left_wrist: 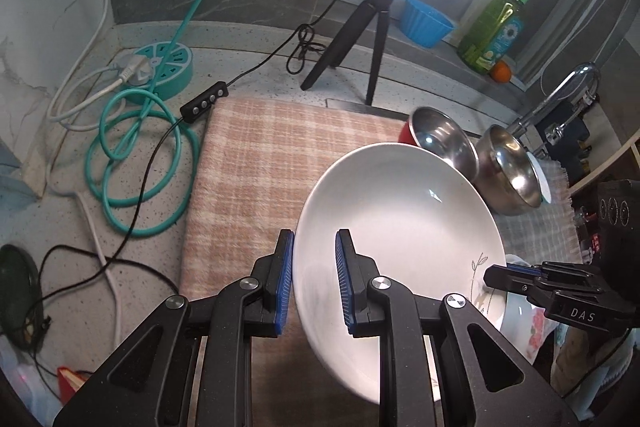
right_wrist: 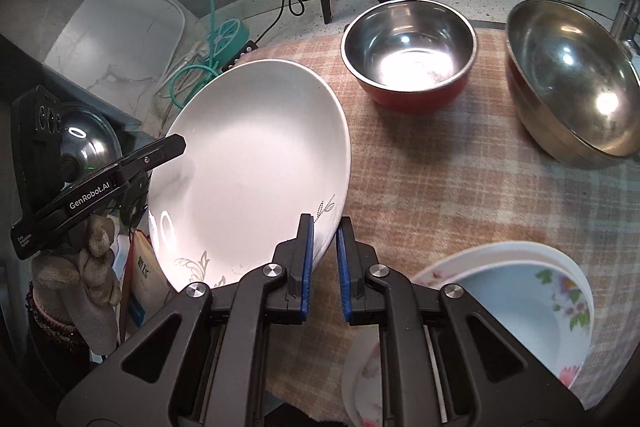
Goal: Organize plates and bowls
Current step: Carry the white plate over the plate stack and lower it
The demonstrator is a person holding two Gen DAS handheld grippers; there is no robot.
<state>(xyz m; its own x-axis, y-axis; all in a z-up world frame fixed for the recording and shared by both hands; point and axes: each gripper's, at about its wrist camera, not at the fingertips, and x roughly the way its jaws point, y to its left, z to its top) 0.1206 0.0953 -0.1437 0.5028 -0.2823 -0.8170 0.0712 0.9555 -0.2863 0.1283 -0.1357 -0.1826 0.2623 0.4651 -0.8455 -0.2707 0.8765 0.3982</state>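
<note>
Both handheld tools are matte black plastic linkages, each with round silver pivot screws. The left gripper (left_wrist: 314,281) and right gripper (right_wrist: 325,267) carry ribbed blue pads. White lettering marks their sides. A knitted beige glove (right_wrist: 86,267) covers one hand.

A white plate (right_wrist: 248,163) with a grey leaf motif hung tilted above the checked cloth; beyond it sat a red-sided steel bowl (right_wrist: 408,63) and a larger steel bowl (right_wrist: 572,79); floral plates (right_wrist: 520,303) lay stacked nearby.
</note>
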